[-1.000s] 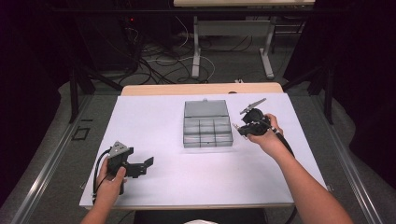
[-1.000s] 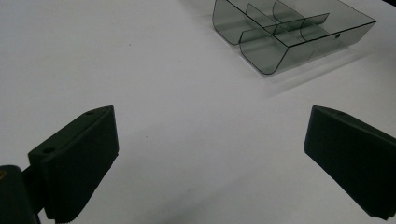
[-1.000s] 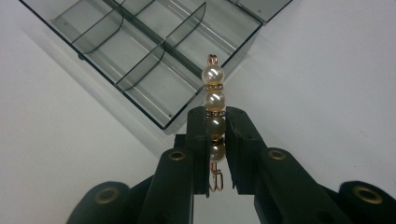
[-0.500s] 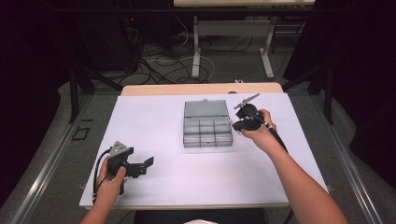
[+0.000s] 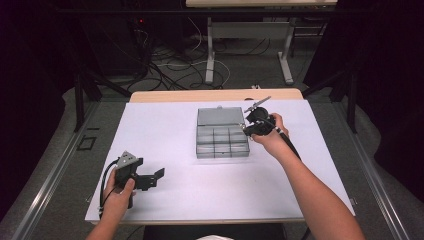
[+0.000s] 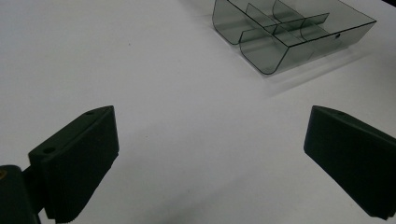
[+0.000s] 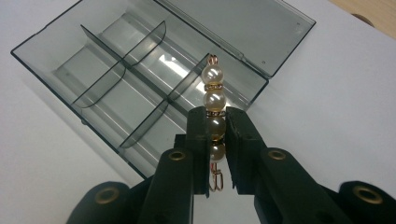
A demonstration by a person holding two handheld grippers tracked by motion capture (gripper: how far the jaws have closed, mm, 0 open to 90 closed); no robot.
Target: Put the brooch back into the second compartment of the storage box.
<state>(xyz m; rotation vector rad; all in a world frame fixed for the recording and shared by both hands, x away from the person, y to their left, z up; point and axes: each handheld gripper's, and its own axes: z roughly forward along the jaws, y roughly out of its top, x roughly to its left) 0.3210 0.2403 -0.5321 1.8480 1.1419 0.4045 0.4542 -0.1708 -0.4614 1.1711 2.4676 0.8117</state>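
Note:
A clear grey compartment box lies open at the middle of the white table, its lid flat behind it. My right gripper hovers at the box's right edge, shut on a pearl earring, a string of cream pearls with gold links that sticks out past the jaws over the box. My left gripper rests near the table's front left, open with nothing between its fingers; the box lies well ahead of it.
The white sheet covers most of the table; a wooden strip shows along the far edge. Cables and table legs stand on the floor beyond.
My right gripper has moved left and slightly away from me, from beside the box to its right edge, still holding the earring. The left gripper has stayed put.

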